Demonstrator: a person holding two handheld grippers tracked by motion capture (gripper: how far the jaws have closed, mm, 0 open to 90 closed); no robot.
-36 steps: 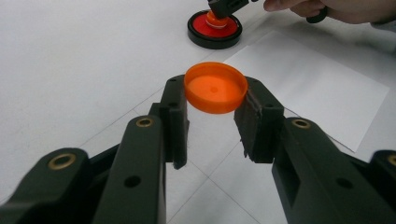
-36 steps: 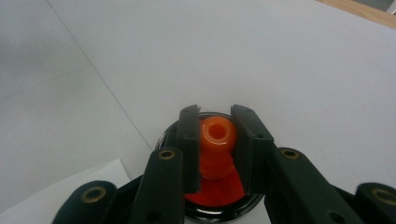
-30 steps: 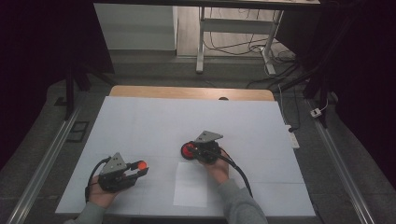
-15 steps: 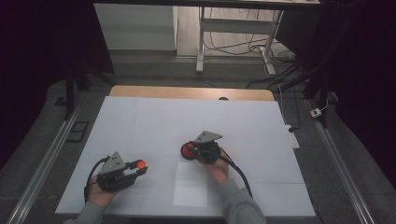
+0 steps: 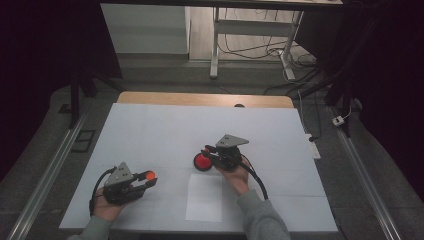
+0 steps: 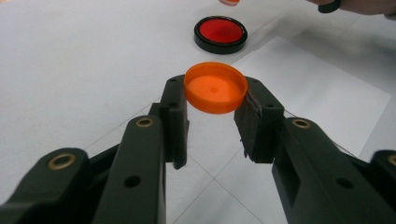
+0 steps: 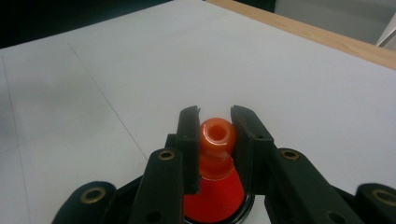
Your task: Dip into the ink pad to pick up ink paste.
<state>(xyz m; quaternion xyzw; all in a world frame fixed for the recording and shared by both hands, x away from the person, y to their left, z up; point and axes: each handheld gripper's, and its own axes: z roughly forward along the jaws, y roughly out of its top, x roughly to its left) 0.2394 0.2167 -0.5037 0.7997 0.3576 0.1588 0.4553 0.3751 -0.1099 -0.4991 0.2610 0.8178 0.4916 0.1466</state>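
Two grippers, each holding an orange piece, over a white table

The white table (image 5: 150,130) has a sheet of paper (image 5: 205,197) lying near the front. The right gripper (image 5: 209,151) squeezes the round top of an orange cone-shaped piece (image 7: 215,154) that stands on a black dish with a red middle (image 6: 220,33). The left gripper (image 5: 149,179) pinches a small orange cap (image 6: 215,87) flat between its jaws, open side up, a little above the table. The dish and the cone lie straight ahead of the cap, well apart from it, so I think the cap has to travel forward toward the right gripper to meet them.
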